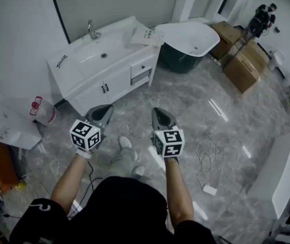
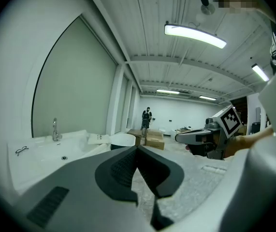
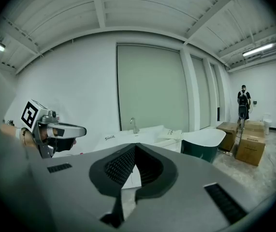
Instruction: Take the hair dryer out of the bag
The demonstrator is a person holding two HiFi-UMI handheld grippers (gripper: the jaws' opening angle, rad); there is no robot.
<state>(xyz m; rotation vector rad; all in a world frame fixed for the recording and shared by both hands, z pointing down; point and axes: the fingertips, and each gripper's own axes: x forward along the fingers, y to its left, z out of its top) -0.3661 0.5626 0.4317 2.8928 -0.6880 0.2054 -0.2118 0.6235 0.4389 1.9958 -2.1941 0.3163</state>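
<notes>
One white bag point(image 1: 147, 35) lies on the right end of the top of the white vanity cabinet point(image 1: 96, 89), just beside the bathtub point(image 1: 184, 64). The hair dryer cannot be seen in any view; the bag hides what is inside it. On the same top, near the wall, stands a metal faucet point(image 1: 92, 30). The bathtub is white inside and dark outside. It stands at the right of the cabinet, very close to its corner.

Both grippers are well apart from the bag, held in the air in front of the cabinet, above the grey marble floor point(image 1: 226, 131). The left gripper point(image 1: 106, 109) has its jaws pressed together with nothing between them, and it points toward the cabinet. The right gripper point(image 1: 158, 111) is the same: its jaws are closed on each other and empty. It is held side by side with the left one.

Further away, past the bathtub, stand brown cardboard boxes point(image 1: 244, 67), and beyond them is a person point(image 1: 262, 17) in dark clothes. A thin white cable point(image 1: 204, 156) lies in loops on the floor, to the right of the right gripper.
</notes>
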